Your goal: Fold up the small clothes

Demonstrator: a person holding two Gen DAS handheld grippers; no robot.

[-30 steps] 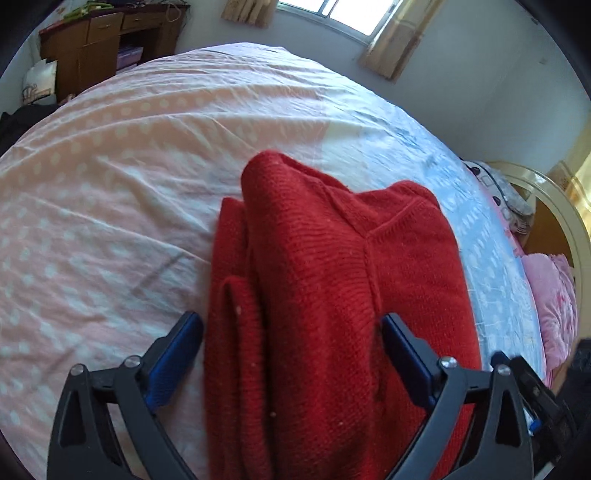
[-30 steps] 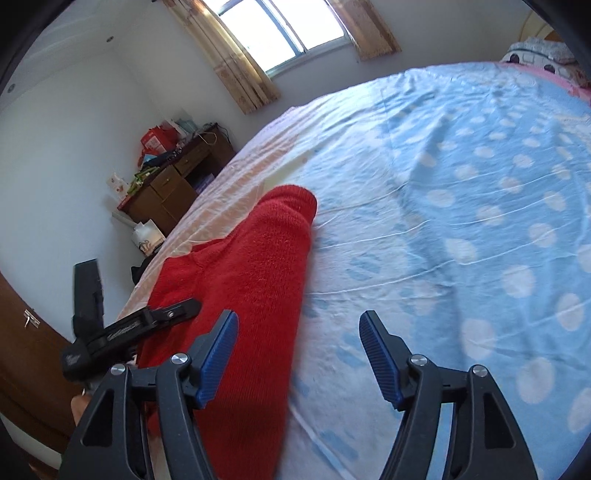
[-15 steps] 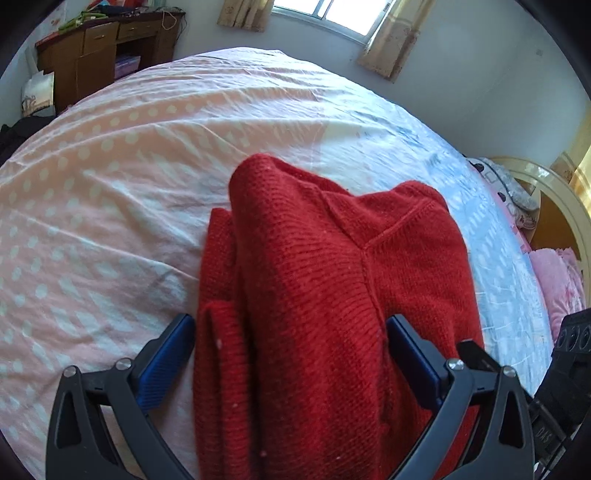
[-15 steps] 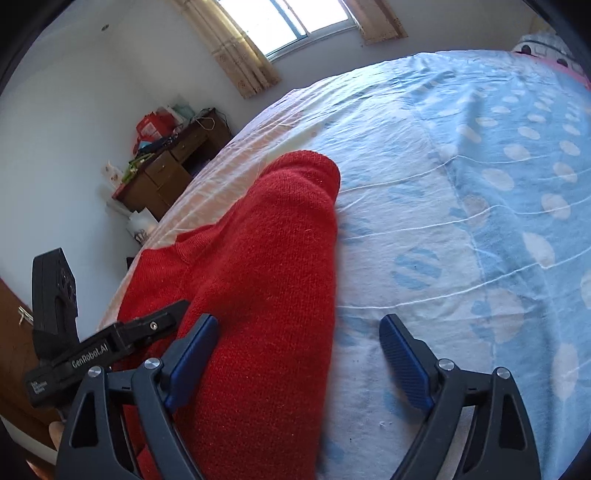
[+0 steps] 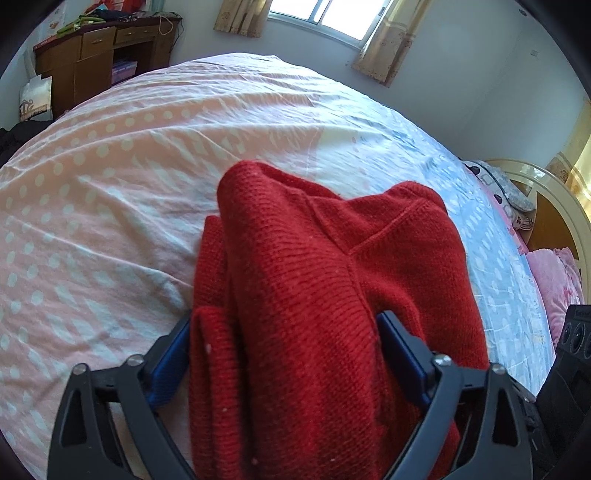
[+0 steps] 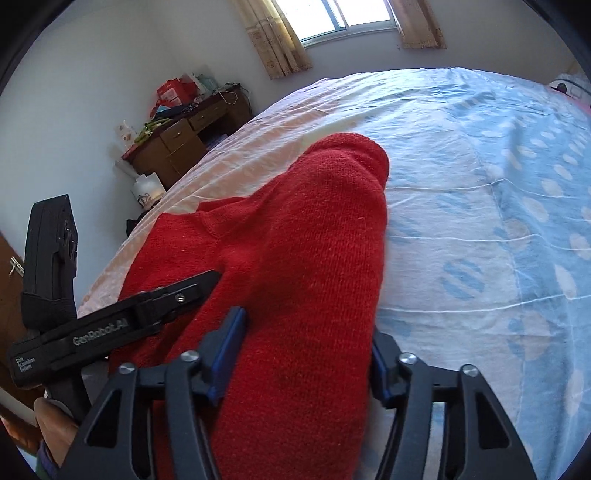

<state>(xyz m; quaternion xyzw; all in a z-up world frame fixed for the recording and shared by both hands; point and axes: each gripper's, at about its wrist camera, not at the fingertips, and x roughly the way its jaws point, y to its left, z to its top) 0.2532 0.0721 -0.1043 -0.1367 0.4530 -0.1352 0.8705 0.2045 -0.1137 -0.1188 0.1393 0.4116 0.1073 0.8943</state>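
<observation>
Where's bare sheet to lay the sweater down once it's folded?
Bare pink sheet lies left of the red sweater, toward the desk; bare blue sheet lies right of it. It's crowded at the near edge, where left gripper and right gripper straddle the knit.

Right gripper point(image 6: 301, 354) jaws clamp the red sweater point(image 6: 306, 258) on the bed point(image 6: 480, 184).

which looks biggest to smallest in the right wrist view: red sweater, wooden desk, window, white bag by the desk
1. red sweater, though it is nearest the camera
2. window, cut off by the frame
3. wooden desk
4. white bag
Window and desk look close in size.
</observation>
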